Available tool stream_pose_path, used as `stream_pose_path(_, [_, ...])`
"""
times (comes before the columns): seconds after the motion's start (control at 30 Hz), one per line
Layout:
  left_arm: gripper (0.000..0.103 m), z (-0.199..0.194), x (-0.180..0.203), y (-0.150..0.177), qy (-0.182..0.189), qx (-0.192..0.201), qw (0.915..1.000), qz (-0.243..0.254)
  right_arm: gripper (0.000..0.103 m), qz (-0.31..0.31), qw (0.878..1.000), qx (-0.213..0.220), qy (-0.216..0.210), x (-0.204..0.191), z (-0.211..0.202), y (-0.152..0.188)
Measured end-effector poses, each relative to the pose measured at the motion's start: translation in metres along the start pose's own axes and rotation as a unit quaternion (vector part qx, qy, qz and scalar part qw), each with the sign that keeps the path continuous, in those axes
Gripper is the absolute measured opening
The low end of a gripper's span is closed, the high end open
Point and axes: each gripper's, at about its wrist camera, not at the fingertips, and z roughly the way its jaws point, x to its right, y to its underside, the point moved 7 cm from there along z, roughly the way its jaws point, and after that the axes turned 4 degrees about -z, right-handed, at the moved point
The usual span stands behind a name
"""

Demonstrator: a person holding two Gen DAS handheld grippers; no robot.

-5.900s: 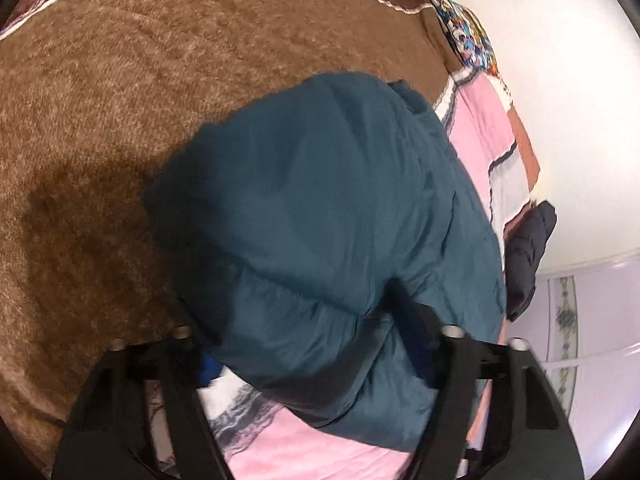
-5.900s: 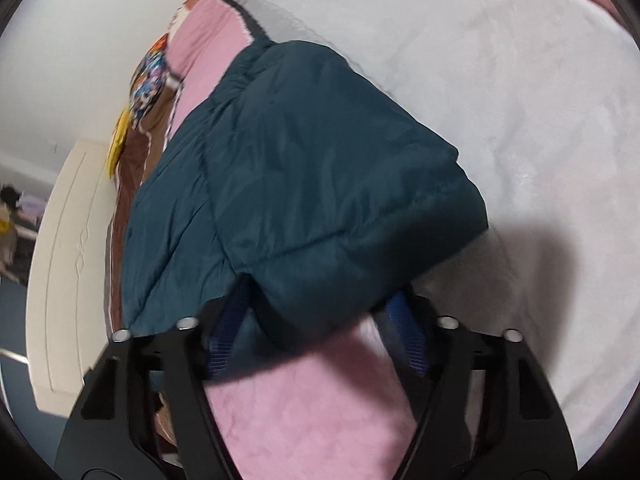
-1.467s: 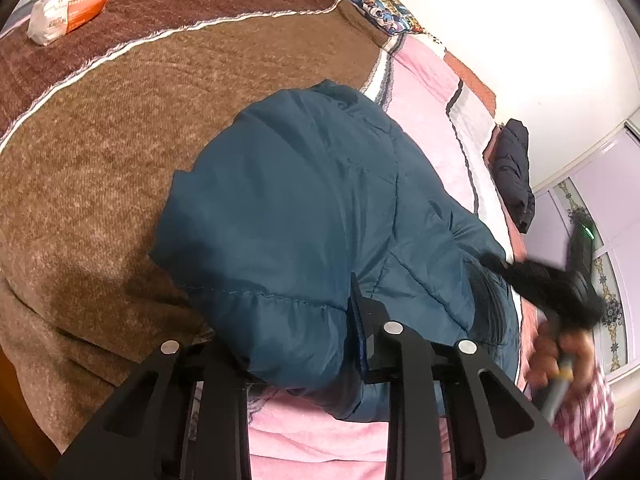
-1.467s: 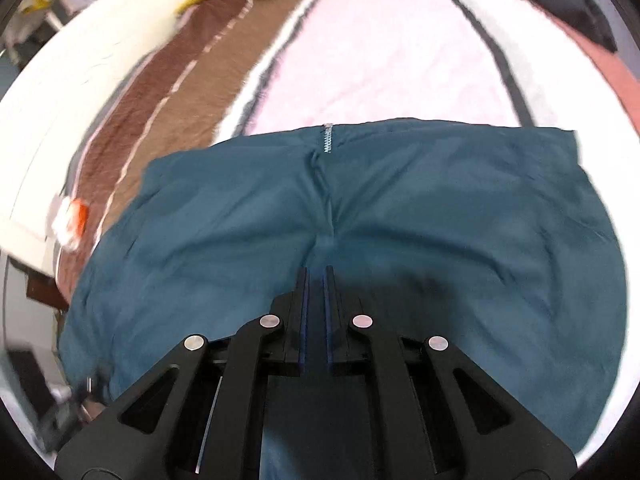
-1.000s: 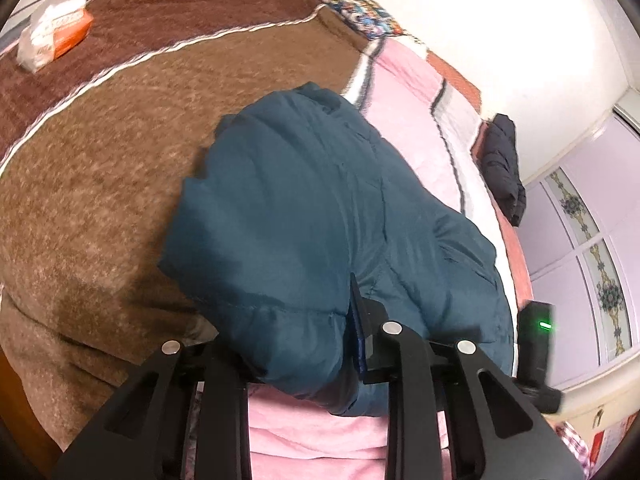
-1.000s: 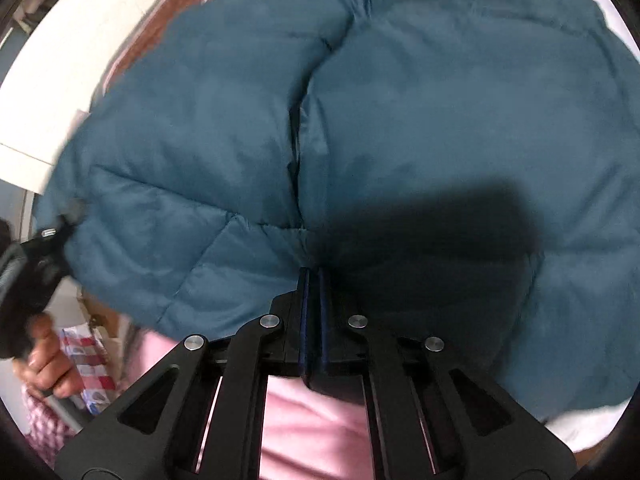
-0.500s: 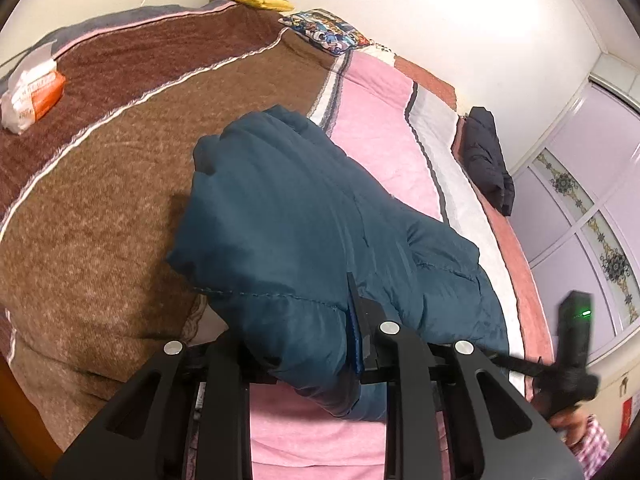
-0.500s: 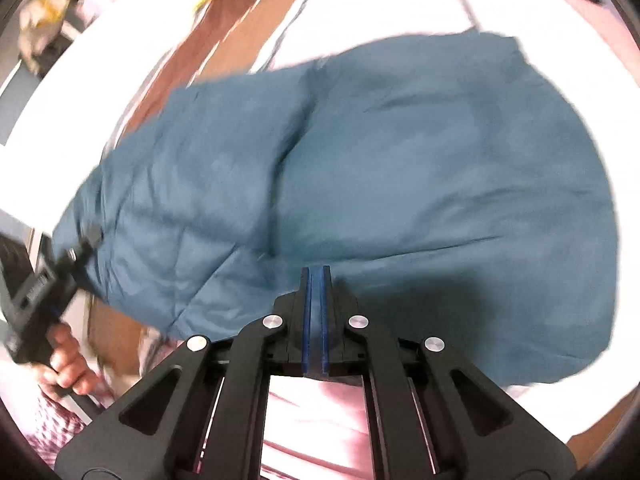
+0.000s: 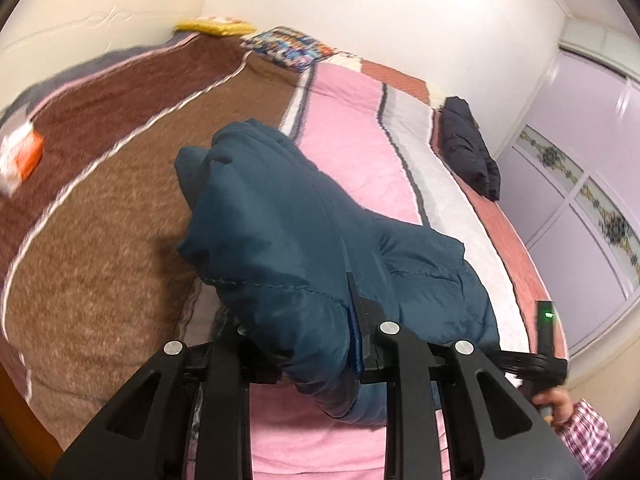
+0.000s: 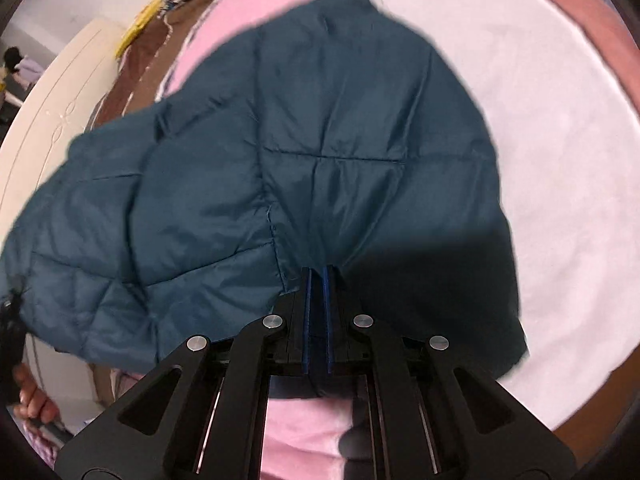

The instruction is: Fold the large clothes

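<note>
Both grippers grip the jacket (image 10: 320, 152) on the bed (image 9: 352, 148): left gripper (image 9: 296, 340) clamped on a padded fold, right gripper (image 10: 318, 312) nearly closed on the hem, jaws just easing apart. Bulk lies toward 12 o'clock from each (long axis runs gripper to gripper).

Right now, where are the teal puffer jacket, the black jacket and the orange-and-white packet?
teal puffer jacket (image 9: 280, 216), left wrist view, quilted top panel.
black jacket (image 9: 468, 148), left wrist view, middle of bundle.
orange-and-white packet (image 9: 20, 156), left wrist view, orange face.
</note>
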Motion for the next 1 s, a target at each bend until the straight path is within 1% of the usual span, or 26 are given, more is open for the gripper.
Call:
stream_pose_path(0.1, [0.024,-0.003,0.024,-0.003,0.001,0.010,0.9993,0.037,0.006,0.010,1.000,-0.004,-0.013,0.002,0.009,-0.001])
stream_pose_path(0.23, [0.024,-0.003,0.068,-0.006,0.019,0.019,0.9958,0.088,0.006,0.004,1.000,-0.003,-0.025,0.004,0.012,0.000])
stream_pose_path(0.3, [0.024,-0.003,0.091,-0.004,0.033,0.020,0.9930,0.112,0.006,0.008,0.999,-0.003,-0.037,0.006,0.010,0.000])
stream_pose_path(0.43, [0.024,0.004,0.139,0.009,0.062,0.013,0.9831,0.172,0.006,0.012,0.998,-0.003,-0.059,0.024,0.002,0.005])
stream_pose_path(0.5, [0.024,0.012,0.162,0.020,0.079,0.003,0.9774,0.196,0.006,0.020,0.997,-0.005,-0.074,0.028,0.002,0.004])
stream_pose_path(0.57, [0.024,0.024,0.183,0.032,0.105,-0.017,0.9730,0.205,0.006,0.021,0.996,-0.006,-0.083,0.035,0.001,0.003])
stream_pose_path(0.73, [0.024,0.061,0.222,0.063,0.144,-0.063,0.9620,0.223,0.006,0.017,0.995,-0.009,-0.093,0.046,-0.001,0.001])
stream_pose_path(0.87, [0.024,0.094,0.236,0.090,0.164,-0.105,0.9552,0.223,0.006,0.030,0.994,-0.011,-0.107,0.056,0.000,0.000])
stream_pose_path(0.93, [0.024,0.104,0.238,0.098,0.167,-0.116,0.9527,0.226,0.004,0.039,0.993,-0.011,-0.115,0.063,0.000,-0.001])
stream_pose_path(1.0, [0.024,0.113,0.235,0.109,0.173,-0.135,0.9513,0.217,0.003,0.050,0.991,-0.013,-0.124,0.070,0.001,-0.001])
